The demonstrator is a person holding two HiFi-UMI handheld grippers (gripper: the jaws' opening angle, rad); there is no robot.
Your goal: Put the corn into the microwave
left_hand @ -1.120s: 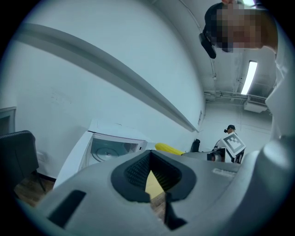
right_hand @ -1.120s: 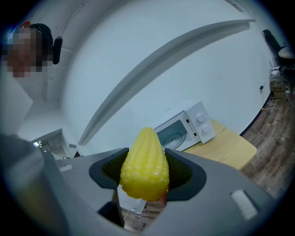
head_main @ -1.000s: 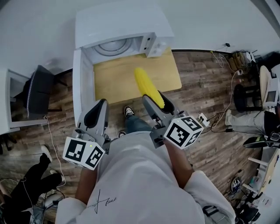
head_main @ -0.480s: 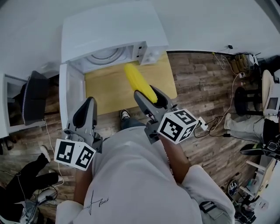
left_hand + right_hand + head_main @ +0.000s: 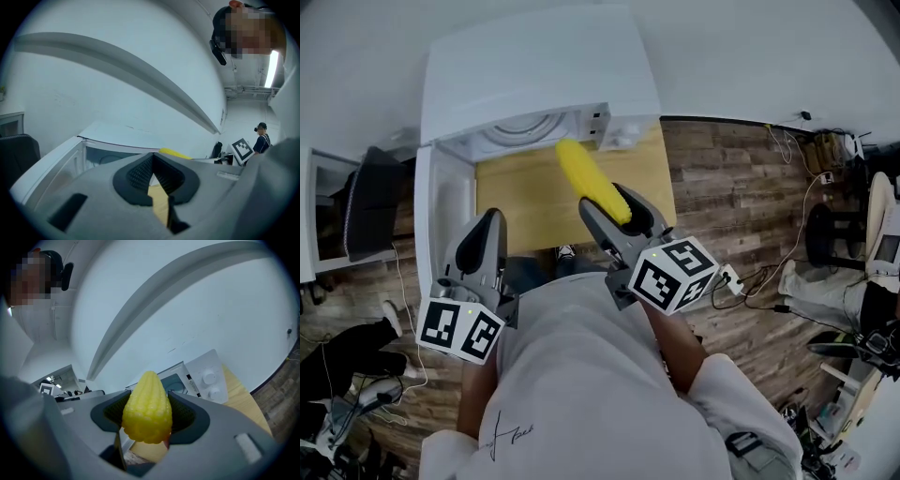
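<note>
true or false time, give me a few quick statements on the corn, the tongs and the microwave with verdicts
1. The right tongs are gripping the corn. True.
2. The microwave has its door closed. False: the door stands open, swung out to the left side of the head view.
3. The corn is lying inside the microwave. False: it is in the right tongs, above the wooden table in front of the opening.
4. The left tongs hold nothing. True.
5. The corn's tip points towards the microwave. True.
</note>
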